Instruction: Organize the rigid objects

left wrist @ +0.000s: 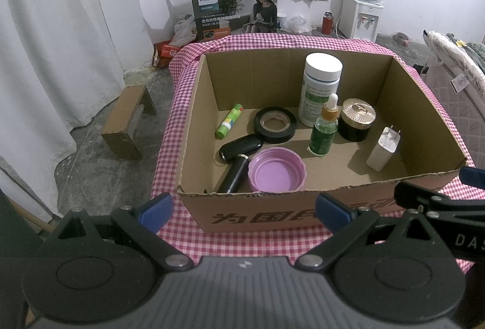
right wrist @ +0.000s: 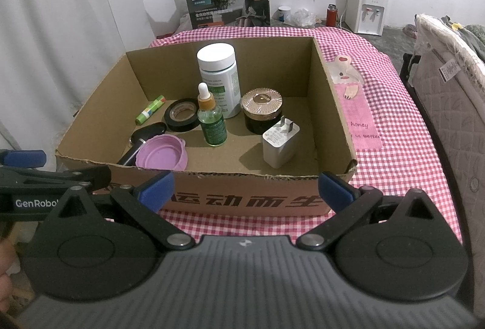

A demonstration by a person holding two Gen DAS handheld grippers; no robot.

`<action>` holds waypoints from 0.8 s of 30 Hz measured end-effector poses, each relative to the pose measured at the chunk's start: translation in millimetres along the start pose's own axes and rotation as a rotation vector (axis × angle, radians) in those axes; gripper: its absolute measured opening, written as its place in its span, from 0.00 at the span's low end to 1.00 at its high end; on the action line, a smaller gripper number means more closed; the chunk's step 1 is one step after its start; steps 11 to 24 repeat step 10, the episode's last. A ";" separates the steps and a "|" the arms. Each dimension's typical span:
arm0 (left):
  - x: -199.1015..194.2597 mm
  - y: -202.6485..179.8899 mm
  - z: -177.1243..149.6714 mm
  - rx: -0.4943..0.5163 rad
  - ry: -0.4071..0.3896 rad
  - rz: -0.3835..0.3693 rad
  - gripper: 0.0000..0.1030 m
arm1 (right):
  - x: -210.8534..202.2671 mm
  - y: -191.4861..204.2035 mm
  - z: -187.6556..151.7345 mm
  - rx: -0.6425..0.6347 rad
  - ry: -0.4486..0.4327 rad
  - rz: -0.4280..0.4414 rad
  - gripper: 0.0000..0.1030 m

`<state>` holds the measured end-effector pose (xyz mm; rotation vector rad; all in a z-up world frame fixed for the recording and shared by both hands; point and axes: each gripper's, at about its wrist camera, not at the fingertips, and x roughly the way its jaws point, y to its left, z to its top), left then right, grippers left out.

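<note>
An open cardboard box (left wrist: pixel 303 214) with torn top edges and black Chinese print on its near wall sits on a desk (right wrist: pixel 394 147) covered in pink-and-white check cloth. Nine rigid items lie inside, one of each: a tall white-capped bottle (left wrist: pixel 319 88) upright at the far side, a green dropper bottle (left wrist: pixel 324 129) standing just in front of it, a dark jar with a gold ribbed lid (left wrist: pixel 357 120) to its right, a white plug adapter (left wrist: pixel 382 148) upright near the right wall, a black tape roll (left wrist: pixel 275 124) lying flat, a green glue stick (left wrist: pixel 229 124) on its side at the left, a black key fob (left wrist: pixel 241 147), a black cylinder (left wrist: pixel 233 177) and a purple lid (left wrist: pixel 276 170) lying open side up at the near left. The left gripper (left wrist: pixel 242 207) and right gripper (right wrist: pixel 247 188) hover before the near wall, jaws wide, holding nothing.
</note>
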<state>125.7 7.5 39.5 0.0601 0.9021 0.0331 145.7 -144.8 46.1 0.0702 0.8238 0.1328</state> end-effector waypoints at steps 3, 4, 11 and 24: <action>0.1 -0.1 -0.5 0.000 -0.001 0.001 0.98 | 0.0 0.0 -0.1 0.001 0.000 0.001 0.99; 0.3 0.2 -0.4 0.001 0.000 0.001 0.98 | 0.0 -0.1 -0.1 0.000 0.000 0.001 0.99; -1.0 0.2 0.0 -0.001 0.002 0.000 0.98 | 0.0 0.0 -0.1 0.001 0.000 0.000 0.99; -1.0 0.2 0.0 -0.001 0.002 0.000 0.98 | 0.0 0.0 -0.1 0.001 0.000 0.000 0.99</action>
